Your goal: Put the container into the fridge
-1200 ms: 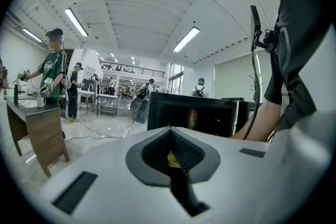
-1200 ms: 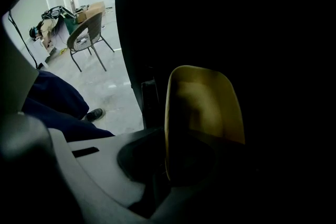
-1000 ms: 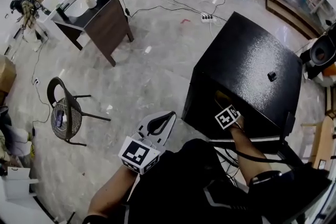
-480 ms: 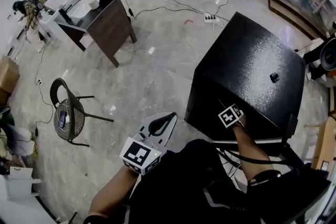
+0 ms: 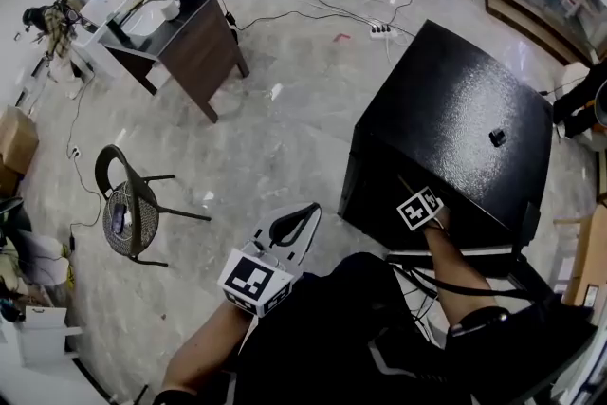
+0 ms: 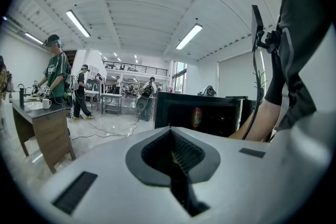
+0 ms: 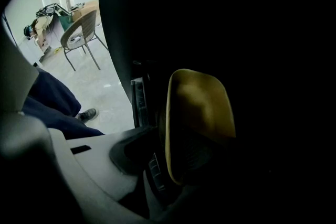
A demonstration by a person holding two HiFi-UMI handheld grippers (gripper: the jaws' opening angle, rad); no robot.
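The black fridge (image 5: 455, 109) stands in front of me on the right, its open front towards me. My right gripper reaches into it; in the head view only its marker cube (image 5: 418, 208) shows at the opening. In the right gripper view a yellowish container (image 7: 202, 113) sits in the dark interior between the jaws of my right gripper (image 7: 178, 165), which are opening; its edge lies beside the ribbed left pad (image 7: 155, 165). My left gripper (image 5: 305, 215) hangs shut and empty by my left side, pointing towards the fridge (image 6: 210, 113).
A wire chair (image 5: 128, 209) stands on the floor to the left. A brown desk (image 5: 190, 38) with people at it is at the back left. Cables and a power strip (image 5: 379, 30) lie behind the fridge. A red can (image 6: 197, 116) stands inside the fridge.
My right gripper's cube has stayed at the fridge's opening and the left gripper has held still. The people at the desk have shifted.
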